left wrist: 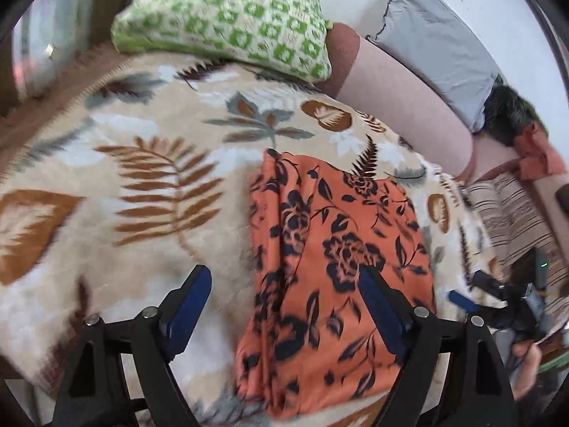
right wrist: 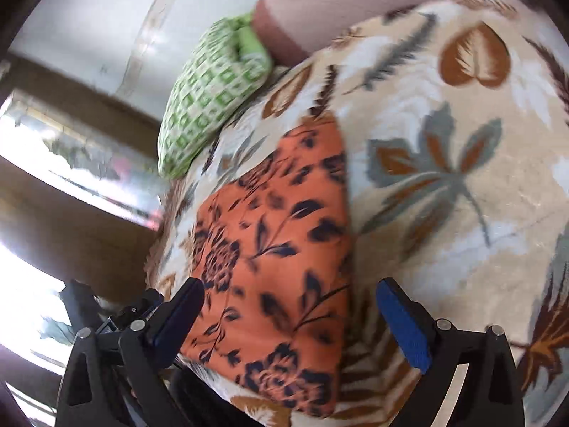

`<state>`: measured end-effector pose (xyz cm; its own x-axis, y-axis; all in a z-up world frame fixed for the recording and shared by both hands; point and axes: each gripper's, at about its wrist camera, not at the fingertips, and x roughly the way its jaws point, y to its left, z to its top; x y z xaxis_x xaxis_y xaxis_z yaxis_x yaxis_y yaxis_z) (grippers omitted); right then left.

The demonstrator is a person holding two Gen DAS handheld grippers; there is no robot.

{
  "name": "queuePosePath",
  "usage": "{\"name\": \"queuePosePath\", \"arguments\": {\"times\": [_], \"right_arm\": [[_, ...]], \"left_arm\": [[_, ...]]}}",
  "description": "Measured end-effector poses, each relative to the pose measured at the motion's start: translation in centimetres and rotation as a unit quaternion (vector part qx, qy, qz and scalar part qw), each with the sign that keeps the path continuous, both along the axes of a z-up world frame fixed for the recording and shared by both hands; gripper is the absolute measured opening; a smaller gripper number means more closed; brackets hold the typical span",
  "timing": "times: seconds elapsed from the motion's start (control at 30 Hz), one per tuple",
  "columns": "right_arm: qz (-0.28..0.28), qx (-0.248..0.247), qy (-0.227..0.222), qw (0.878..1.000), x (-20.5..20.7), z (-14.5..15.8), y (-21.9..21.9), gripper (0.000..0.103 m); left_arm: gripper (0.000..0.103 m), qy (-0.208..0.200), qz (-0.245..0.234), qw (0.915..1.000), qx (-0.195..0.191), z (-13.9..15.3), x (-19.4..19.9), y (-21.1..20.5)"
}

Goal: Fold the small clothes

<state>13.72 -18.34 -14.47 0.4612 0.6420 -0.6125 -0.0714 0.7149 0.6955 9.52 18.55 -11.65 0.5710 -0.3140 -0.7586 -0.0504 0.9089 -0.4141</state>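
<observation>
An orange garment with a dark floral print (left wrist: 330,259) lies folded in a long strip on the leaf-patterned blanket (left wrist: 142,163). My left gripper (left wrist: 284,302) is open and empty, hovering over the garment's near left part. In the right wrist view the same garment (right wrist: 277,267) lies below my right gripper (right wrist: 295,316), which is open and empty above its near end. The right gripper also shows at the right edge of the left wrist view (left wrist: 498,295). The left gripper shows at the lower left of the right wrist view (right wrist: 106,316).
A green and white patterned pillow (left wrist: 227,25) lies at the head of the bed. A pink bolster (left wrist: 402,106) runs along the wall, with a grey cloth (left wrist: 437,42) and dark and red clothes (left wrist: 522,131) behind it. A striped sheet (left wrist: 512,213) covers the right side.
</observation>
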Motion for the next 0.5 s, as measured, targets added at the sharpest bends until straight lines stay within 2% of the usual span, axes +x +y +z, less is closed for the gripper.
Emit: {"name": "queuePosePath", "arguments": {"times": [0.07,0.17,0.23,0.27,0.33,0.43,0.5], "right_arm": [[0.006,0.017,0.015,1.0,1.4,-0.9,-0.2,0.099],[0.036,0.018,0.028,0.999,3.3,-2.2,1.3,0.099],[0.045,0.0,0.056,0.997,4.0,-3.8,2.1,0.099],[0.045,-0.01,0.052,0.998,4.1,-3.9,2.5,0.099],[0.048,-0.025,0.038,0.998,3.9,-3.0,2.8,0.099],[0.014,-0.1,-0.032,0.994,2.6,0.6,2.5,0.099],[0.015,-0.088,-0.069,0.994,2.5,2.9,2.5,0.099]], "left_arm": [[0.085,0.016,-0.007,0.9998,-0.004,-1.5,1.7,0.1],[0.085,0.041,-0.026,0.9988,-0.001,-3.6,3.2,-0.4],[0.085,0.06,-0.037,0.9972,0.023,-5.1,3.9,-1.2],[0.085,0.052,-0.038,0.9974,0.034,-5.0,3.7,-1.5],[0.085,0.048,-0.03,0.9972,0.048,-4.0,3.2,-1.8],[0.085,0.007,-0.009,0.9953,0.096,-1.3,1.2,-2.3],[0.085,-0.017,-0.008,0.9961,0.086,0.2,-0.3,-2.6]]}}
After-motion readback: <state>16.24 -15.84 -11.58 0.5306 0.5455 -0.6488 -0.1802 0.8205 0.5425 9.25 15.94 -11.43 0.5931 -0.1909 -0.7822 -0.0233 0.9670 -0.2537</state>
